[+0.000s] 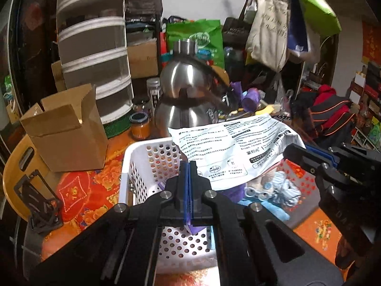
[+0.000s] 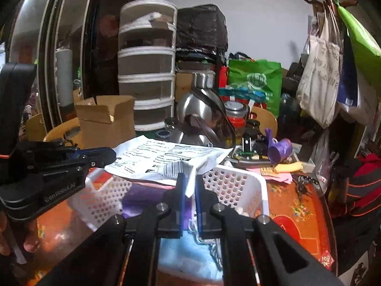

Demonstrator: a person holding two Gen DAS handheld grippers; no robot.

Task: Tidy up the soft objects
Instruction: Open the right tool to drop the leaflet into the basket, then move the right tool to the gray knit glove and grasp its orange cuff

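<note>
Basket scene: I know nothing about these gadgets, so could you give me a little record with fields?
basket: white, perforated, on a flowered tablecloth
bag: white, printed, spread over the basket
under bag: purple cloth, blue toy
left gripper: jaws shut at the bag's edge; grip unclear
right gripper: jaws shut on the bag's corner
behind: kettle, open box
</note>
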